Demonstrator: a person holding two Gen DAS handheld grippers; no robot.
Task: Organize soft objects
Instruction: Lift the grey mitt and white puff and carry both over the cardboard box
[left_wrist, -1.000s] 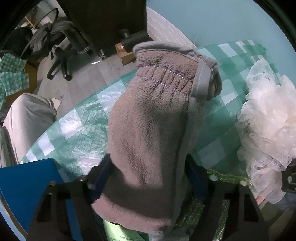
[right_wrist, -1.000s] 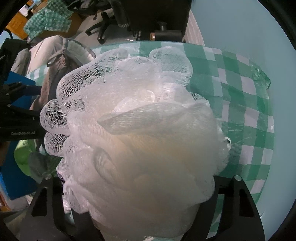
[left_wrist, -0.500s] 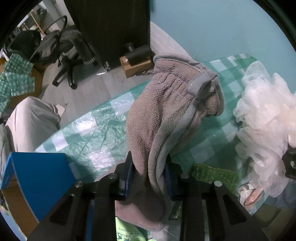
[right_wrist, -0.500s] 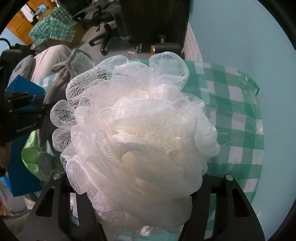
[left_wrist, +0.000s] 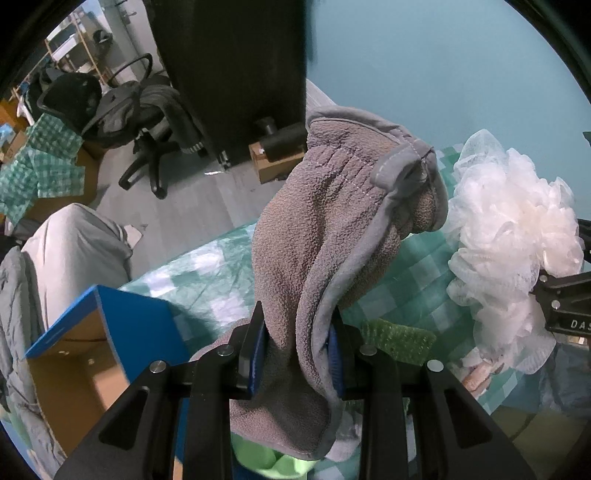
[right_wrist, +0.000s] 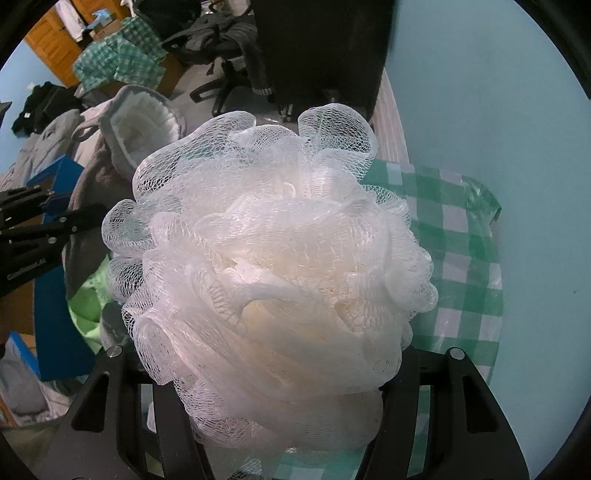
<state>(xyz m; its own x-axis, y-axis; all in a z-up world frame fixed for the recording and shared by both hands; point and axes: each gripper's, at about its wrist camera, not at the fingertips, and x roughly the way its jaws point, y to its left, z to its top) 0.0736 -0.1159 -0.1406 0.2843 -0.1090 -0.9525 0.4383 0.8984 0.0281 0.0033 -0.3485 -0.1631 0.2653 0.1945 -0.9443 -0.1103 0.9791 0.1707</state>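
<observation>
One grey fleece glove (left_wrist: 332, 236) stands upright, cuff topmost, between blue fingers (left_wrist: 255, 354).

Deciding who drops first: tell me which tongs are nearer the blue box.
Left. The left tongs, gripping the grey mitt, hang beside the blue box; the right tongs hold the loofah farther off.

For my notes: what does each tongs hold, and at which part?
Left tongs: grey fleece glove, pinched near its lower end. Right tongs: white mesh sponge, around its lower part.
</observation>
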